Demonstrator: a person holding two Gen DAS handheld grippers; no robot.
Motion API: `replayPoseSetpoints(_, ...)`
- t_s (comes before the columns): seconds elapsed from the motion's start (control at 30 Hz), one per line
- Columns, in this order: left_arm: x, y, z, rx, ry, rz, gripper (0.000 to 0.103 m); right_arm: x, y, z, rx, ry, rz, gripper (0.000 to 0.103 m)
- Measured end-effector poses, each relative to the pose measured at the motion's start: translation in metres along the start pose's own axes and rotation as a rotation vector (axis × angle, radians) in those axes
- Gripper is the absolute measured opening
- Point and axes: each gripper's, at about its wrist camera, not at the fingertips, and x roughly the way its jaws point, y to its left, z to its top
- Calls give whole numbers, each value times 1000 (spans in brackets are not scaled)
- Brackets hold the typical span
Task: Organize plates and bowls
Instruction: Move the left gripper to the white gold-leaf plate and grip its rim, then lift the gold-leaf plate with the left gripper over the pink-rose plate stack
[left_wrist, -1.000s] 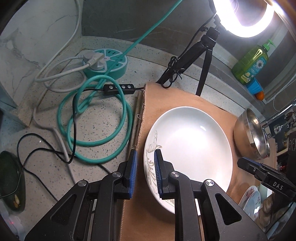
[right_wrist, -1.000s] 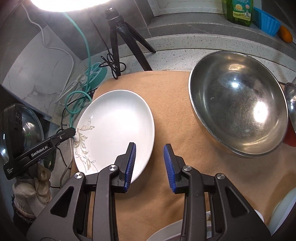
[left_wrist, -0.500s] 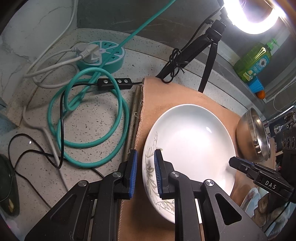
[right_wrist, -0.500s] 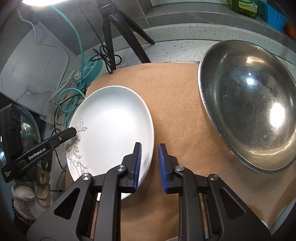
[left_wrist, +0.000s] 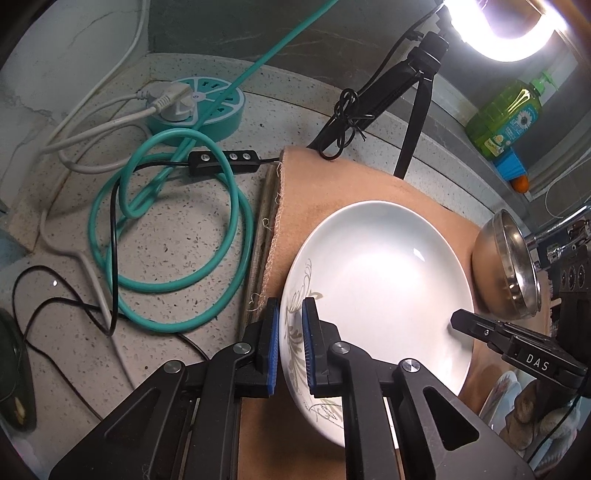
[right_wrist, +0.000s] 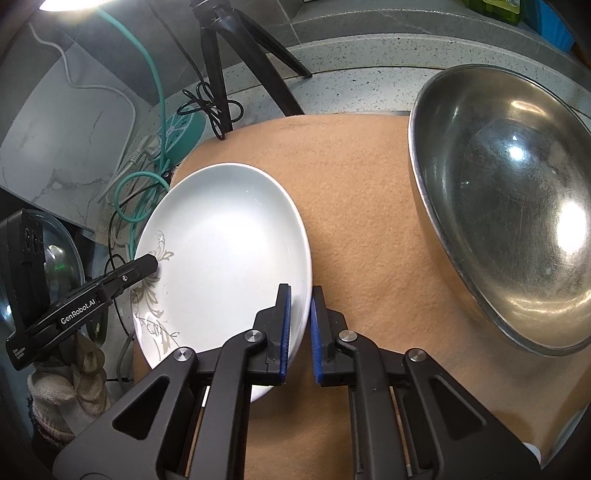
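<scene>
A white plate with a grey leaf pattern (left_wrist: 380, 273) lies over the tan mat (left_wrist: 332, 192); it also shows in the right wrist view (right_wrist: 225, 243). My left gripper (left_wrist: 290, 314) is shut on the plate's patterned left rim. My right gripper (right_wrist: 300, 301) is shut on the plate's opposite rim. A large steel bowl (right_wrist: 506, 206) stands on the mat to the right; it also shows in the left wrist view (left_wrist: 509, 266).
Teal hose coils (left_wrist: 166, 236), a teal power hub (left_wrist: 199, 110) and black and white cables lie on the counter to the left. A ring-light tripod (right_wrist: 229, 55) stands at the mat's far edge. A green soap bottle (left_wrist: 506, 114) stands on the back ledge.
Both grippers have moved in onto the plate's opposite rims. The right jaws have narrowed from wide open to shut on the rim; the left jaws have closed on the patterned edge.
</scene>
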Motion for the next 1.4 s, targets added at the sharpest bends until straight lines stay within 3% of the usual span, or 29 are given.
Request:
replayPoseSetpoints(0.6, -39, -19, -24, 3, -49, -27, 10, -43, -3, -25, -12, -25, 49, 10)
replayPoseSetpoints(1.0, -68, -59, -54, 37, -73, -66, 10, -92, -29, -57, 9, -63, 62, 10)
replayPoseSetpoints(1.4, -73, -104, -89, 83, -42, -109, 10, -130, -67, -95, 43, -68, 43, 10)
